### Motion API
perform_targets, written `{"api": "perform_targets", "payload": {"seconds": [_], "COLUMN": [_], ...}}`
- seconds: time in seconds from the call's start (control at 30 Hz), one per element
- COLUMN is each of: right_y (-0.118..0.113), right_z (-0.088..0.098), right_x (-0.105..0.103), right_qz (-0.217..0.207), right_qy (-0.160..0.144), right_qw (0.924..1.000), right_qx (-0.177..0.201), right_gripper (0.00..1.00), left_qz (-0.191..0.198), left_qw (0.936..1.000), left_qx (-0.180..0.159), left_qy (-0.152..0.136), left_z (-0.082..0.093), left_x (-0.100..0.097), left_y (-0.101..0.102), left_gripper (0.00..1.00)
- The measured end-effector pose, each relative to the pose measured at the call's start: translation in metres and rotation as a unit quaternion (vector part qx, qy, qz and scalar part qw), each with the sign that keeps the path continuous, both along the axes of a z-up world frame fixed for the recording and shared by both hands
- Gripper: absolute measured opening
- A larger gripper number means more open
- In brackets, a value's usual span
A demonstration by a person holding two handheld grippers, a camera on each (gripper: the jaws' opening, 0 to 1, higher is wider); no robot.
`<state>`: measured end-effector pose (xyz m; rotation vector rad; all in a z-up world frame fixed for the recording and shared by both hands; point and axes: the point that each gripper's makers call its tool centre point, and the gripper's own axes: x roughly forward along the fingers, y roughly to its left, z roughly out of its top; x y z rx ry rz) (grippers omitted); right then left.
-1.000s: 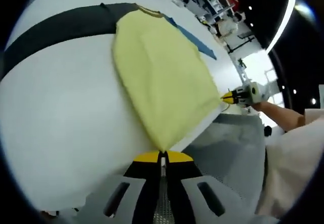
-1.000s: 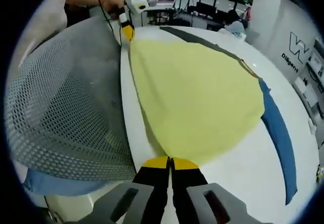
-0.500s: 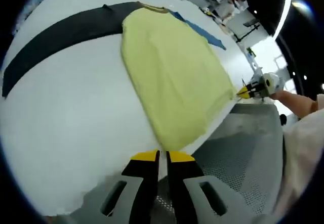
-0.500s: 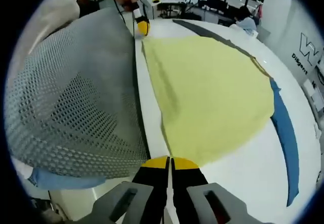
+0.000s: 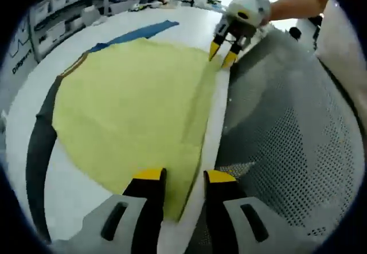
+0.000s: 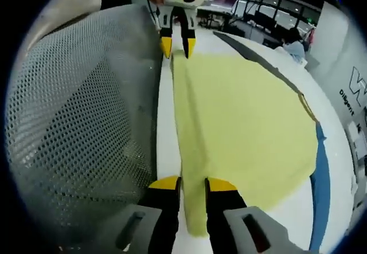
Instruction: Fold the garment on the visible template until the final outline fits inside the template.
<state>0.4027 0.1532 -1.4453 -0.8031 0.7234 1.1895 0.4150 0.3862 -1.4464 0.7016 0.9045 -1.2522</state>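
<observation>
A pale yellow, soft knit garment lies spread flat on a white bench, its near hem running along the bench edge. Dark grey and blue strips of the template show past its far outline, so the cloth covers most of the marked area and is not yet folded inside it.

Half a second ago each tool was pinched on a corner of that near hem. Now both have let go. In the left gripper view, the left tool has its yellow-tipped jaws apart, straddling the hem corner with the cloth lying slack between them. The right tool shows at the far corner, jaws also parted, just above the cloth. The right gripper view gives the mirror picture: the right tool is spread over its corner of the garment, and the left tool, held by a person's hand, hangs with its tips apart at the other end.

A grey perforated mesh surface sits beside the bench edge.

The release suggests the hem has been drawn straight and laid down. The first fold probably comes next, which needs a fresh grip.
</observation>
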Motion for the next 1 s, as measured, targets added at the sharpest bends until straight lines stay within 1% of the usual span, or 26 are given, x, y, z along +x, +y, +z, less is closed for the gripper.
{"api": "perform_targets", "payload": {"seconds": [0.03, 0.07, 0.1, 0.13, 0.27, 0.3, 0.33, 0.37, 0.43, 0.5, 0.53, 0.57, 0.6, 0.63, 0.67, 0.7, 0.73, 0.77, 0.83, 0.9, 0.97, 1.0], "right_y": [-0.002, -0.005, -0.008, -0.012, -0.02, -0.021, -0.022, -0.024, -0.023, -0.025, -0.023, -0.022, -0.024, -0.027, -0.028, -0.03, -0.033, -0.035, -0.038, -0.04, -0.039, -0.039], "right_z": [-0.001, 0.0, 0.001, 0.0, 0.0, 0.0, 0.0, 0.001, 0.005, 0.01, 0.013, 0.02, 0.023, 0.026, 0.03, 0.032, 0.036, 0.037, 0.041, 0.045, 0.047, 0.047], "right_x": [0.001, 0.003, 0.005, 0.004, 0.007, 0.007, 0.007, 0.009, 0.01, 0.016, 0.017, 0.024, 0.03, 0.034, 0.044, 0.051, 0.062, 0.069, 0.086, 0.106, 0.118, 0.127], "right_qz": [-0.001, -0.004, -0.011, -0.015, -0.015, -0.017, -0.017, -0.018, -0.033, -0.026, -0.042, -0.06, -0.07, -0.076, -0.084, -0.088, -0.098, -0.103, -0.116, -0.125, -0.129, -0.131], "right_qy": [0.0, -0.003, -0.006, -0.001, -0.005, -0.002, -0.004, -0.009, 0.017, 0.017, 0.035, 0.046, 0.05, 0.055, 0.058, 0.059, 0.059, 0.06, 0.068, 0.056, 0.053, 0.051], "right_qw": [1.0, 1.0, 0.9999, 0.9999, 0.9999, 0.9998, 0.9998, 0.9998, 0.9992, 0.9994, 0.9979, 0.9956, 0.9945, 0.9937, 0.9923, 0.9918, 0.9907, 0.99, 0.9874, 0.9869, 0.9863, 0.9864], "right_qx": [-0.002, 0.001, 0.0, 0.002, 0.005, 0.008, 0.004, -0.002, 0.015, 0.016, 0.034, 0.055, 0.06, 0.061, 0.069, 0.072, 0.074, 0.076, 0.083, 0.086, 0.087, 0.085], "right_gripper": [0.1, 0.12, 0.12, 0.13, 0.08, 0.06, 0.0, 0.0, 0.0, 0.0, 0.0, 0.0, 0.0, 0.0, 0.0, 0.0, 0.0, 0.0, 0.0, 0.0, 0.0, 0.0], "left_qz": [-0.01, -0.015, 0.004, 0.011, 0.013, 0.011, 0.014, 0.026, 0.053, 0.076, 0.097, 0.111, 0.118, 0.127, 0.141, 0.151, 0.159, 0.162, 0.182, 0.198, 0.208, 0.207], "left_qw": [0.9999, 0.9995, 1.0, 0.9999, 0.9999, 0.9999, 0.9999, 0.9995, 0.9971, 0.9936, 0.9899, 0.9877, 0.9866, 0.9846, 0.9809, 0.9787, 0.9766, 0.9757, 0.9718, 0.9679, 0.9672, 0.9677], "left_qx": [0.01, -0.02, -0.006, -0.011, -0.009, -0.009, -0.01, -0.012, -0.026, -0.04, -0.051, -0.057, -0.063, -0.072, -0.076, -0.077, -0.08, -0.082, -0.079, -0.079, -0.069, -0.068], "left_qy": [-0.006, -0.02, -0.004, 0.0, -0.003, -0.004, -0.001, 0.012, 0.049, 0.073, 0.09, 0.094, 0.093, 0.097, 0.11, 0.117, 0.12, 0.123, 0.128, 0.133, 0.129, 0.128], "left_z": [-0.003, 0.002, 0.0, 0.002, 0.001, 0.002, 0.002, 0.002, 0.006, 0.012, 0.017, 0.02, 0.024, 0.028, 0.032, 0.034, 0.037, 0.039, 0.04, 0.039, 0.039, 0.039], "left_x": [0.001, 0.005, 0.005, 0.008, 0.016, 0.017, 0.019, 0.02, 0.019, 0.024, 0.03, 0.035, 0.042, 0.051, 0.058, 0.064, 0.074, 0.08, 0.097, 0.112, 0.123, 0.125], "left_y": [0.004, -0.003, 0.003, 0.006, 0.011, 0.011, 0.01, 0.01, 0.007, 0.006, 0.006, 0.006, 0.006, 0.006, 0.005, 0.005, 0.004, 0.003, 0.002, 0.001, 0.0, 0.0], "left_gripper": [0.25, 0.23, 0.21, 0.19, 0.09, 0.07, 0.04, 0.02, 0.02, 0.02, 0.02, 0.02, 0.02, 0.02, 0.02, 0.02, 0.02, 0.02, 0.03, 0.03, 0.02, 0.02]}}
